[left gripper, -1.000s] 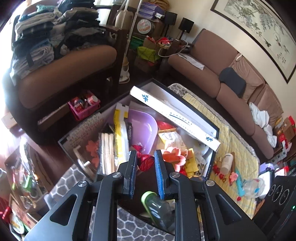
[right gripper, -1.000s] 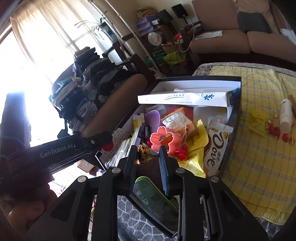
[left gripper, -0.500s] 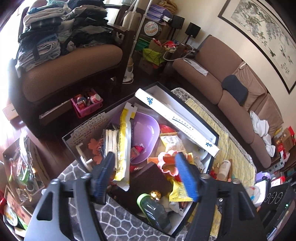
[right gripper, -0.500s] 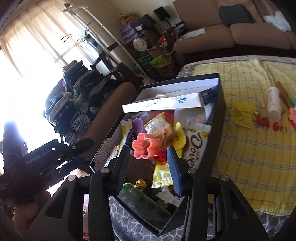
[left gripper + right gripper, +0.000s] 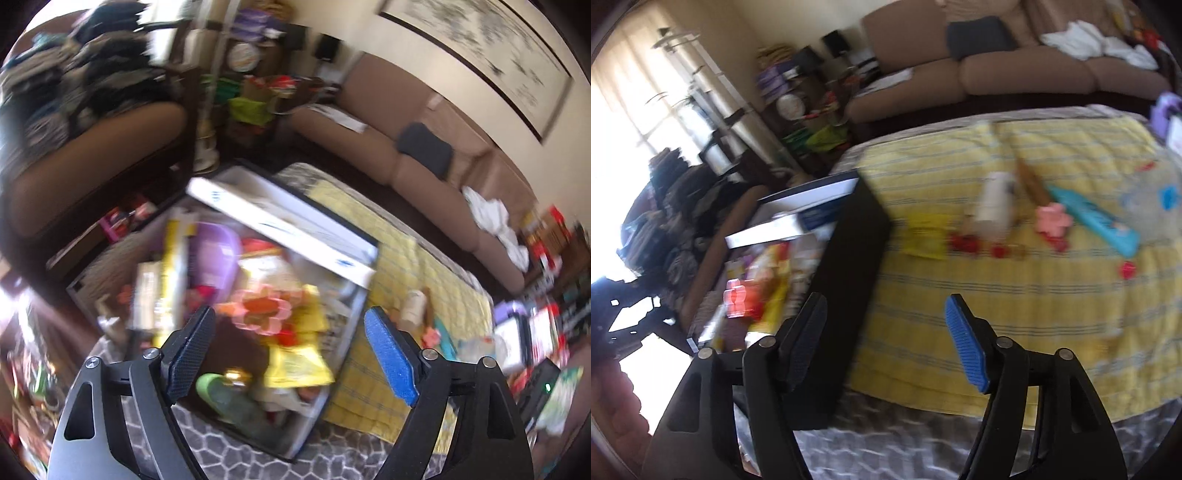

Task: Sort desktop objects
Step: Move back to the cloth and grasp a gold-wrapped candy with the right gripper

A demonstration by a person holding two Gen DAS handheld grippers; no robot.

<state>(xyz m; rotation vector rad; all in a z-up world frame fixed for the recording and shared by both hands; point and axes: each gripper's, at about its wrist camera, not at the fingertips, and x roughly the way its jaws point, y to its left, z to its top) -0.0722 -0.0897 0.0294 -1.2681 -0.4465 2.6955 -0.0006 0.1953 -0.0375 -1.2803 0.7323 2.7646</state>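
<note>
A black box (image 5: 332,373) full of snack packets, a pink flower-shaped item (image 5: 262,314), a purple bowl (image 5: 214,251) and a long white carton (image 5: 280,221) stands on the table. My left gripper (image 5: 291,347) is open and empty above the box's near end. My right gripper (image 5: 886,339) is open and empty, above the box's black outer wall (image 5: 849,280) and the yellow cloth (image 5: 1015,295). On the cloth lie a white bottle (image 5: 995,206), a pink flower clip (image 5: 1052,218), a teal packet (image 5: 1093,221), a yellow packet (image 5: 923,236) and small red pieces (image 5: 967,243). Both views are blurred.
A brown sofa (image 5: 1015,70) runs behind the table. An armchair stacked with folded clothes (image 5: 74,92) stands to the left. A grey patterned mat (image 5: 258,454) covers the table's near edge. Clutter and boxes (image 5: 535,332) lie at the far right.
Both grippers have opened wide and pulled back from the box. The right gripper has swung right toward the yellow cloth. The gold and red candies stayed in the box.
</note>
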